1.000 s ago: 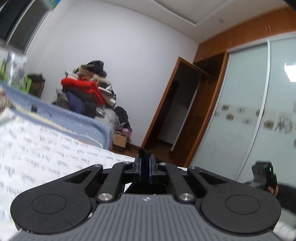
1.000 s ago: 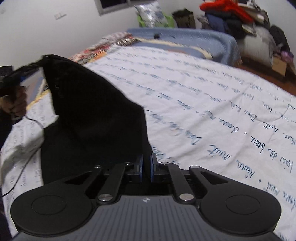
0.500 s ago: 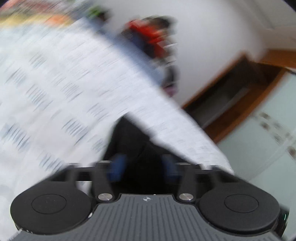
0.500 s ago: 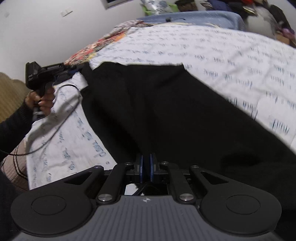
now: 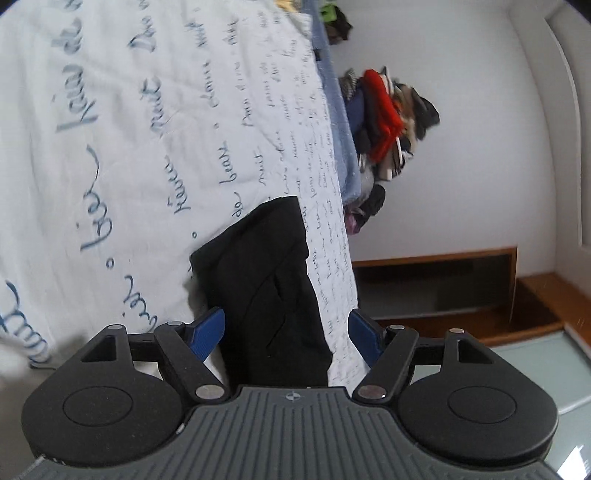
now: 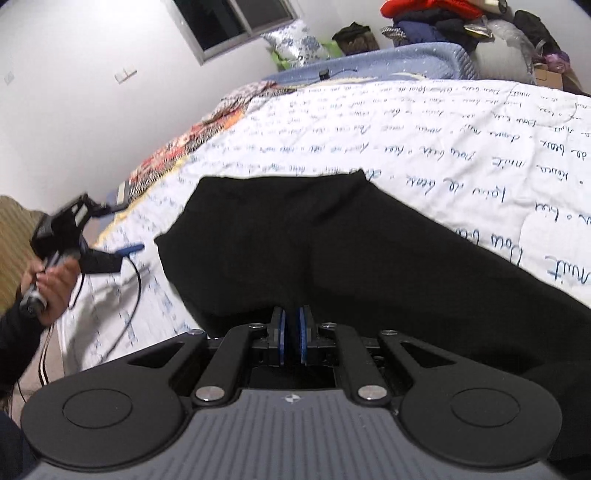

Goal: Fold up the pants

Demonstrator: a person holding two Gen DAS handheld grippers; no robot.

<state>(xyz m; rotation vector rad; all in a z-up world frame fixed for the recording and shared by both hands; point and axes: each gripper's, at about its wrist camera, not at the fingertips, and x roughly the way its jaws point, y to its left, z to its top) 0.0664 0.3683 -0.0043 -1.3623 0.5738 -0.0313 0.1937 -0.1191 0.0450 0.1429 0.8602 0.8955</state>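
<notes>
Black pants lie spread flat on the white quilt with blue script. My right gripper sits low at their near edge, shut, with the cloth running in between its blue pads. In the left wrist view, which is rolled sideways, a narrow end of the pants lies between the wide-apart blue pads of my left gripper; the pads do not press it. The right wrist view shows that left gripper in a hand just left of the pants' corner, clear of the cloth.
A heap of clothes and a blue blanket lie past the bed's far end. Patterned bedding borders the quilt by the wall. A black cable trails from the left gripper across the quilt. A wooden doorway stands beyond the bed.
The pants, held up by both grippers a second ago, now lie flat on the quilt. My left gripper opened, let go of its corner, rolled sideways and dropped. The right gripper lowered, still shut.
</notes>
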